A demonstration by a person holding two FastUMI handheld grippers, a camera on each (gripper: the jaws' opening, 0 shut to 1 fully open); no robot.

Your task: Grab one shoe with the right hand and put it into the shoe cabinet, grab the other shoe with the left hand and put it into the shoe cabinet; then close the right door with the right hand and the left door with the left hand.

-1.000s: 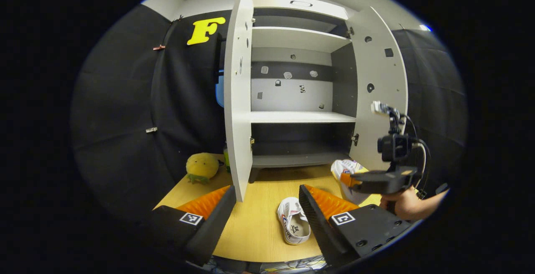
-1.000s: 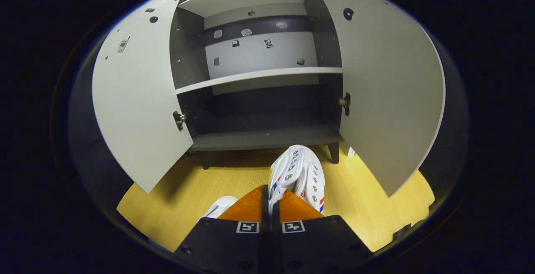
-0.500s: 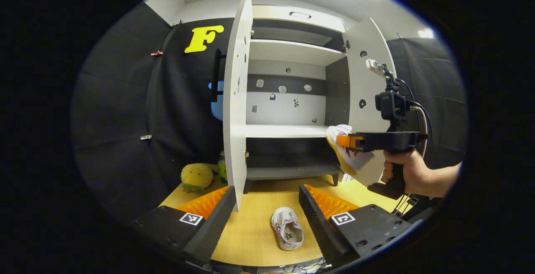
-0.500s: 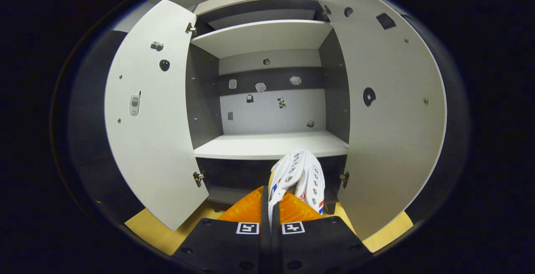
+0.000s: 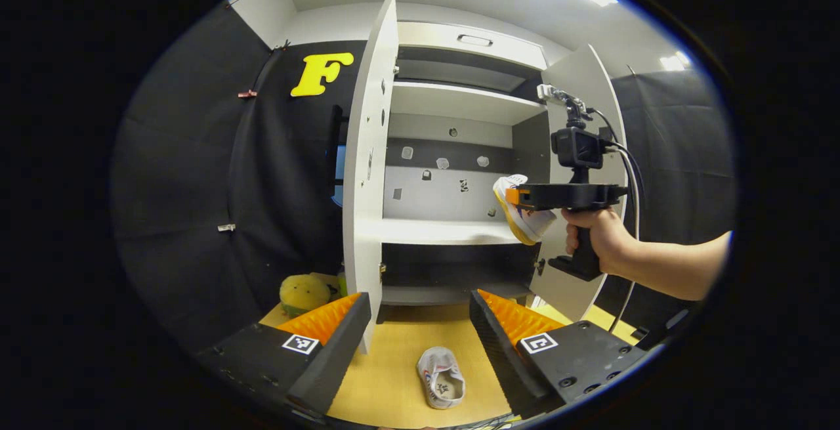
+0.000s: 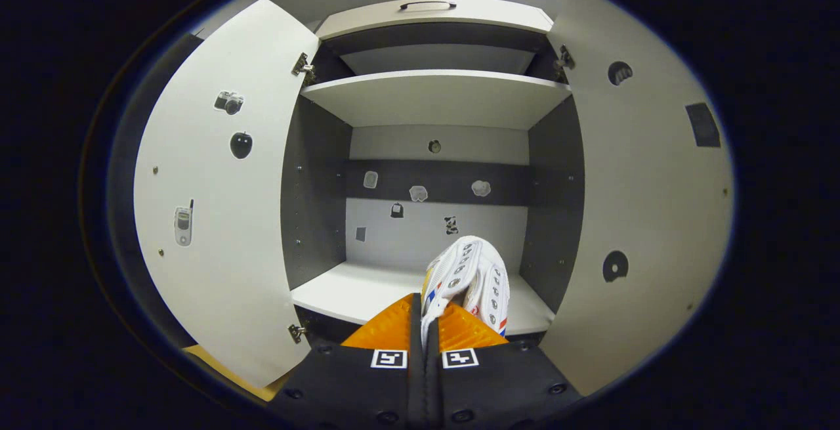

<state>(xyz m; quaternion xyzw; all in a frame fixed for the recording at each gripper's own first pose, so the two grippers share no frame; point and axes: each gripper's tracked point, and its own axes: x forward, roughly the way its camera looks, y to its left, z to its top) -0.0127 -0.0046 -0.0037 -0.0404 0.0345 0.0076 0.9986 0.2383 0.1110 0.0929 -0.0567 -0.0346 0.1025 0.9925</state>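
your right gripper [image 6: 424,325] pinched only the shoe [image 6: 467,272] edge; it could slip before reaching the shelf [image 6: 367,292]; left gripper [image 5: 420,325] gaped.

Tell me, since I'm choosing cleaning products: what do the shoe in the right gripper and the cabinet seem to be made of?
The held shoe looks like white synthetic leather or fabric, with round eyelets along the upper and a pale sole; the exact material is unclear. The cabinet looks like laminated board: smooth matte light-grey shelves and doors, darker grey side panels, small metal hinges.
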